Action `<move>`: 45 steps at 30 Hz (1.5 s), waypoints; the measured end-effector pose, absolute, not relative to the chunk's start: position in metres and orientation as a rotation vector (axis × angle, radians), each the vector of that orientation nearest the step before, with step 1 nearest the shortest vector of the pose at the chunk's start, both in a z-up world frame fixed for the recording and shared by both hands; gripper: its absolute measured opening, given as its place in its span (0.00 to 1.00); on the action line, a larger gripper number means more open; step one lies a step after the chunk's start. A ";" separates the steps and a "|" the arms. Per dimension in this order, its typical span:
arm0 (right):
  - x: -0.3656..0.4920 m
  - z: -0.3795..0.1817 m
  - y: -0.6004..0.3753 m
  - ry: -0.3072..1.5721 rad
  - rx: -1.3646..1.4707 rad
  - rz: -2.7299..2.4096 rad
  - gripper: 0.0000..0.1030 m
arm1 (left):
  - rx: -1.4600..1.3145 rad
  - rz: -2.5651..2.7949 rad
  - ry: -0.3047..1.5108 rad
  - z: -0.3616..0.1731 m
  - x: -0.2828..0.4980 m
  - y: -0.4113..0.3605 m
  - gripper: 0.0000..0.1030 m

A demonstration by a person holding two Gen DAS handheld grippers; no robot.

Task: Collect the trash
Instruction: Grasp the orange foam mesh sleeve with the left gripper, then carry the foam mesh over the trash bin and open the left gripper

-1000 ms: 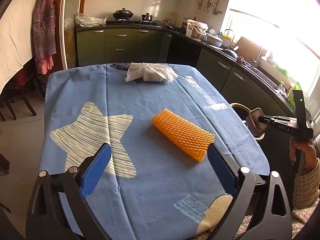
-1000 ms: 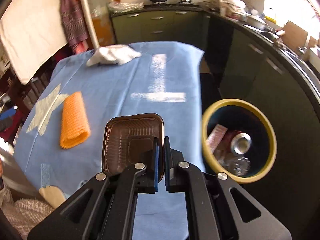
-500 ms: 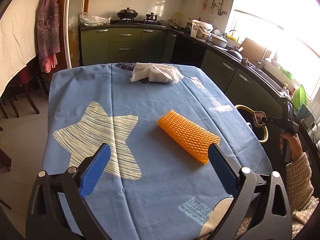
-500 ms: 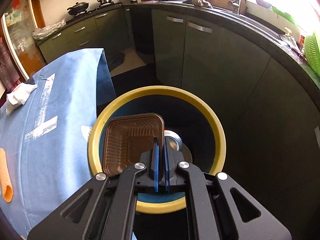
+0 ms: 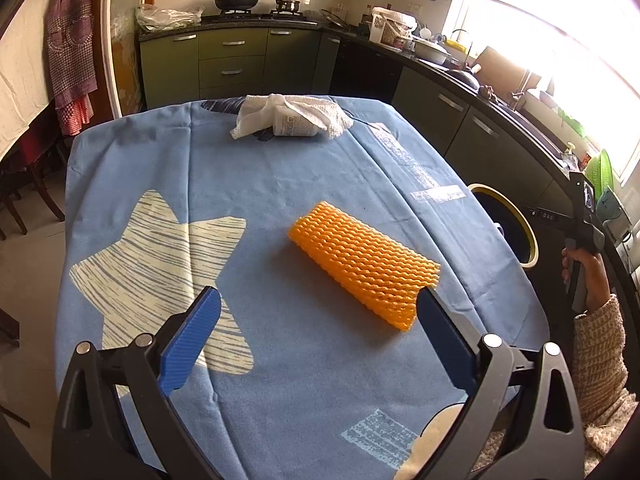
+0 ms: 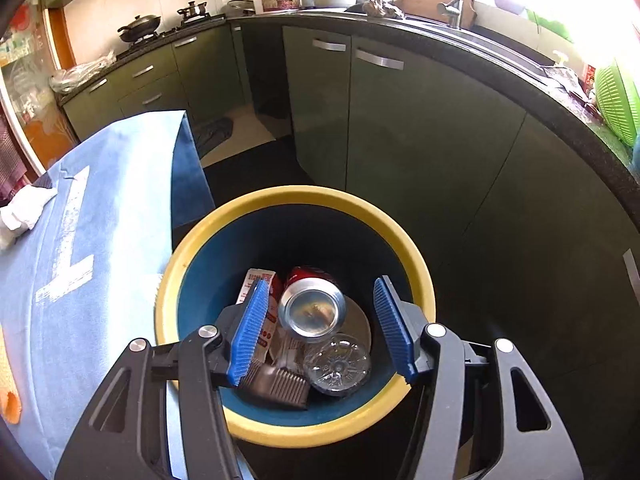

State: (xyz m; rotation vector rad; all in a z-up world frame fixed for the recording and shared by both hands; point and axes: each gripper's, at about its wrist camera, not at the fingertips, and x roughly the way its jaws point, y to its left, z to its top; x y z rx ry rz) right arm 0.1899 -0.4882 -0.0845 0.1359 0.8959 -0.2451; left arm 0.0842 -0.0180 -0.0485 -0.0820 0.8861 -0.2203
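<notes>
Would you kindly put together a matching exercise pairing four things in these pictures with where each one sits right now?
Things:
1. orange foam net
2. red soda can
3. crumpled white paper
4. right hand-held gripper

Places:
A. at the far end of the blue tablecloth
B. open, above the yellow-rimmed bin
C. mid-table, just ahead of the open left hand-held gripper
D. inside the bin

Pairs: 1-C, 2-D, 3-A, 4-B
</notes>
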 end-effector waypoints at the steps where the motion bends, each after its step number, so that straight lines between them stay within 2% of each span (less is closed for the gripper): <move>1: 0.188 -0.084 -0.485 0.896 0.133 -0.234 0.56 | -0.067 -0.230 0.889 -0.049 0.089 -0.024 0.91; 5: 0.175 -0.081 -0.473 0.894 0.132 -0.193 0.56 | -0.010 -0.248 0.940 -0.057 0.113 -0.049 0.93; 12: 0.168 -0.085 -0.465 0.894 0.135 -0.154 0.56 | -0.144 -0.250 1.086 -0.090 0.154 -0.060 0.93; 19: 0.163 -0.087 -0.471 0.886 0.160 -0.139 0.58 | -0.136 -0.238 1.093 -0.093 0.161 -0.068 0.91; 26: 0.159 -0.087 -0.472 0.885 0.172 -0.117 0.58 | -0.144 -0.253 1.154 -0.106 0.169 -0.080 0.69; 28: 0.158 -0.086 -0.473 0.882 0.173 -0.114 0.59 | -0.156 -0.260 1.160 -0.108 0.169 -0.081 0.66; 31: 0.157 -0.085 -0.473 0.879 0.175 -0.112 0.59 | -0.155 -0.266 1.164 -0.110 0.169 -0.082 0.48; 34: 0.156 -0.084 -0.473 0.875 0.177 -0.108 0.59 | -0.165 -0.288 1.160 -0.110 0.170 -0.082 0.23; 35: 0.156 -0.083 -0.473 0.874 0.178 -0.106 0.59 | -0.172 -0.299 1.161 -0.110 0.171 -0.082 0.18; 38: 0.155 -0.082 -0.470 0.870 0.178 -0.096 0.59 | -0.180 -0.324 1.143 -0.107 0.170 -0.084 0.13; 45: 0.152 -0.076 -0.468 0.859 0.174 -0.081 0.59 | -0.189 -0.370 1.078 -0.088 0.165 -0.086 0.11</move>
